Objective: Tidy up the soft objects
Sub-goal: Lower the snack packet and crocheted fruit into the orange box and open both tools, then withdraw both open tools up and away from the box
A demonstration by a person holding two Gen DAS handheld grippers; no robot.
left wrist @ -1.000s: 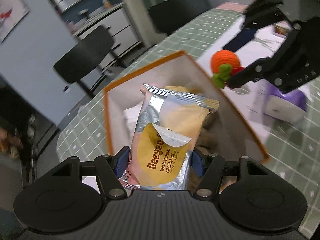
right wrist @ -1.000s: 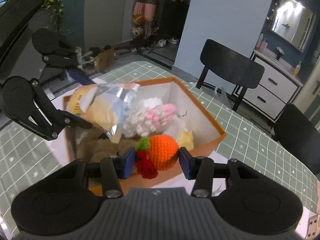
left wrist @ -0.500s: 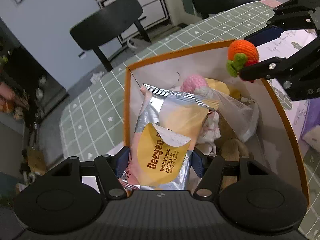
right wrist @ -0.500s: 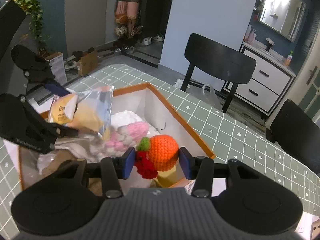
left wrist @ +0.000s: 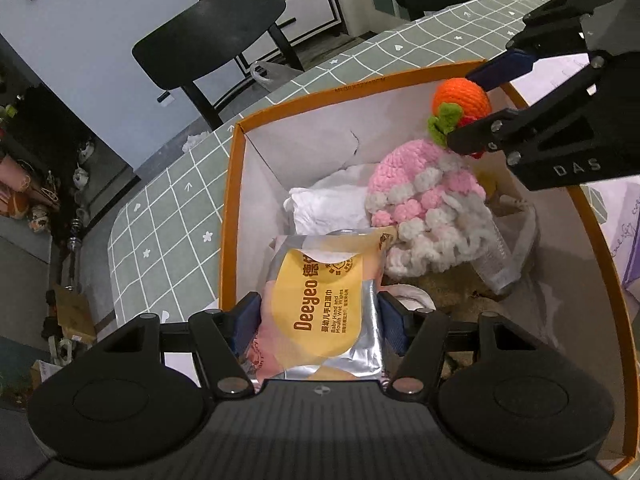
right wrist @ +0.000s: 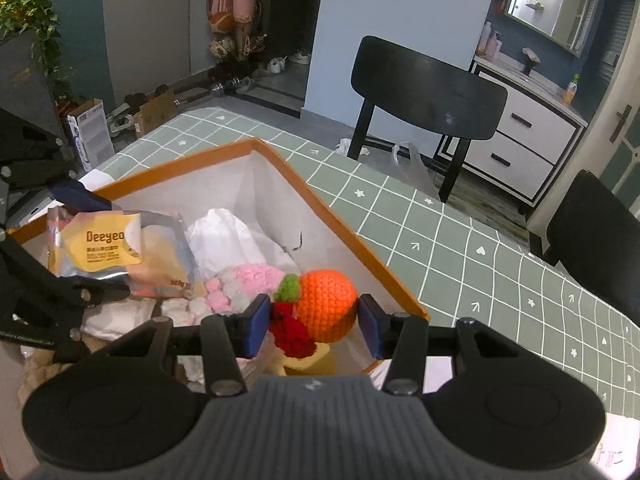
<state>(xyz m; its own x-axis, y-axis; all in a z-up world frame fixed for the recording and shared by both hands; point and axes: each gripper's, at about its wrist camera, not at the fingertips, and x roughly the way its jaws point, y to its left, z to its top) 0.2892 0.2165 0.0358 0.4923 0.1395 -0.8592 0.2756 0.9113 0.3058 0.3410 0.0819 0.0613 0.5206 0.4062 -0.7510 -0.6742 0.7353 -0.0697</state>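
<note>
the wet wipes pack (left wrist: pixel 320 312) sits clamped between the pads of the left gripper (left wrist: pixel 318 320), held over the near left part of the orange-rimmed box (left wrist: pixel 230 216). the crocheted orange (right wrist: pixel 326 306), with its green leaf and a red knitted bit, is pinched in the right gripper (right wrist: pixel 316 322) above the box's corner; in the left wrist view it shows at about 1 o'clock. inside the box lie a pink and white knitted piece (left wrist: pixel 420 208), a white cloth (left wrist: pixel 328 208) toward 12 o'clock of the pack, a clear plastic bag (left wrist: pixel 504 256) at 3 o'clock and something tan and fuzzy (left wrist: pixel 452 292) beneath.

the box rests on a table (right wrist: pixel 460 240) under a pale green cloth with a white grid and small hearts, stars and arrows. in the right wrist view a black chair (right wrist: pixel 428 88) stands beyond the table at 1 o'clock, a white drawer unit (right wrist: pixel 524 136) under a mirror (right wrist: pixel 556 0) at 2 o'clock, a second dark chair (right wrist: pixel 600 240) at 3 o'clock. shoes and cardboard boxes (right wrist: pixel 92 128) crowd the floor at 10 o'clock, by a leafy plant (right wrist: pixel 28 12).
</note>
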